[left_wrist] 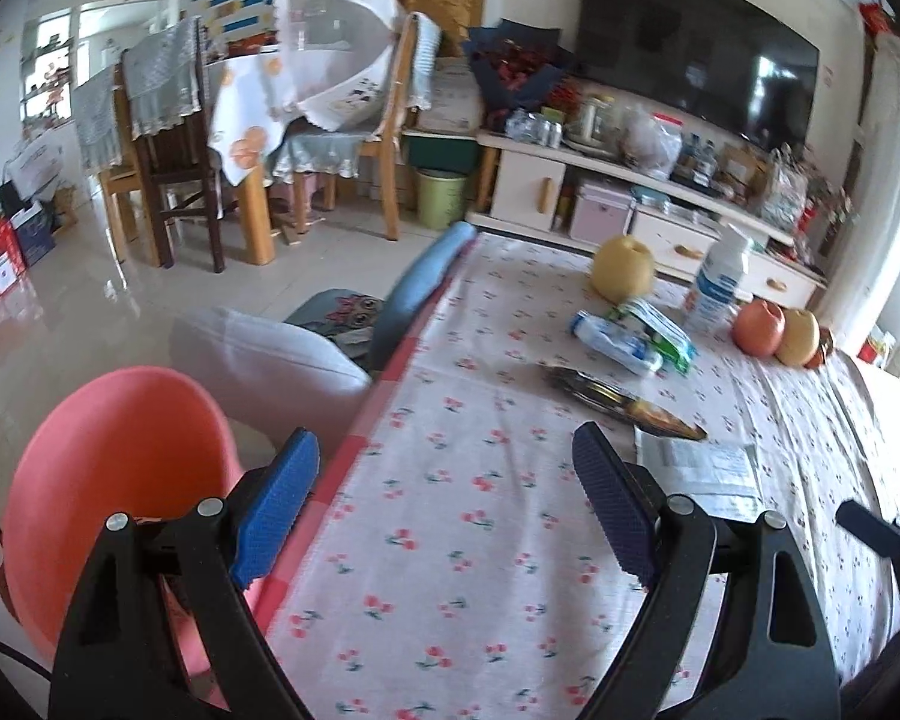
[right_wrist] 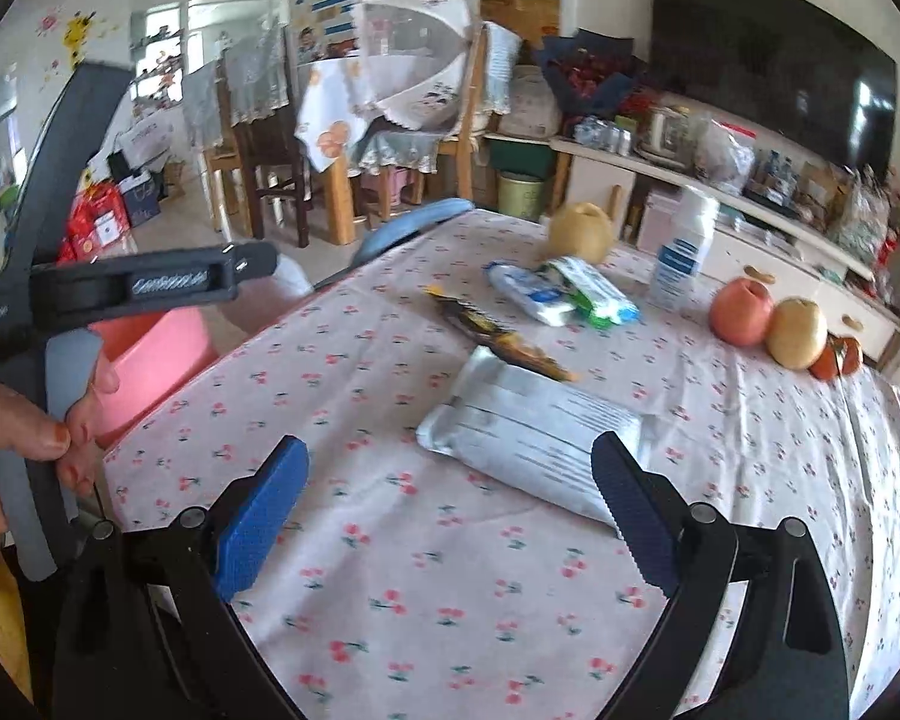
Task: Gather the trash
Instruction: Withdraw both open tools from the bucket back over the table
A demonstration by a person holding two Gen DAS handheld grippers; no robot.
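The right tool stands wide open and empty, its ribbed blue pads well apart. The flat white foil packet lies just ahead, nearest the right-hand pad, its long axis slanting away leftward. Beyond the packet lie a dark crinkled snack wrapper and blue-and-green pouches on the cherry-print bench. The left tool, equally open and empty, hangs farther from the packet, beside the pink plastic bin.

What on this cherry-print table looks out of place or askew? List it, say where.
Litter lies among the fruit: a dark snack wrapper lying askew mid-table, a flattened white packet nearest the right hand-held gripper, and a small white bottle tipped on its side by a green-and-white pack. Nothing looks spilled or broken.
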